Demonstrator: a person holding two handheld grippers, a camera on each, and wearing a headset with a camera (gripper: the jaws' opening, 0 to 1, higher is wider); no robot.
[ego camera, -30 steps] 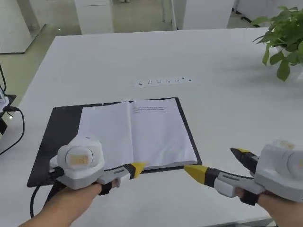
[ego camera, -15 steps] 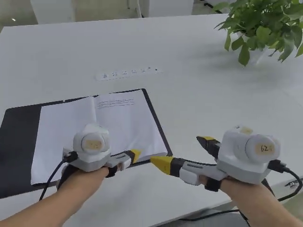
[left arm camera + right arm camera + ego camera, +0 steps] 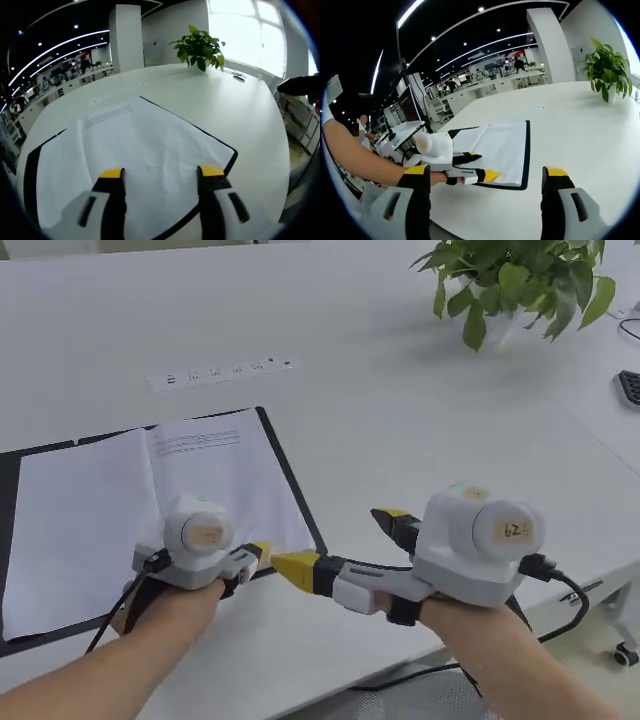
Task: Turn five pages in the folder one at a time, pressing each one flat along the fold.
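Observation:
The black folder [image 3: 296, 490] lies open on the white table, white pages up, with a few printed lines at the top of the right page [image 3: 215, 480]. My left gripper [image 3: 250, 558] hovers open over that page's near edge; in the left gripper view its yellow tips [image 3: 161, 172] straddle the paper [image 3: 140, 130]. Just off the folder's near right corner, my right gripper [image 3: 342, 540] is open and holds nothing. In the right gripper view, its wide-apart jaws [image 3: 486, 171] frame the left gripper [image 3: 484, 166] and the folder [image 3: 507, 142].
A potted plant [image 3: 510, 280] stands at the far right, a flush power strip [image 3: 220, 370] behind the folder, and a keyboard corner [image 3: 630, 385] at the right edge. The table's front edge [image 3: 330, 675] is close below the grippers. Cables trail from both grippers.
The head camera has swung right, so the folder sits further left in view. The two grippers have drawn together near the folder's near right corner. Both remain open.

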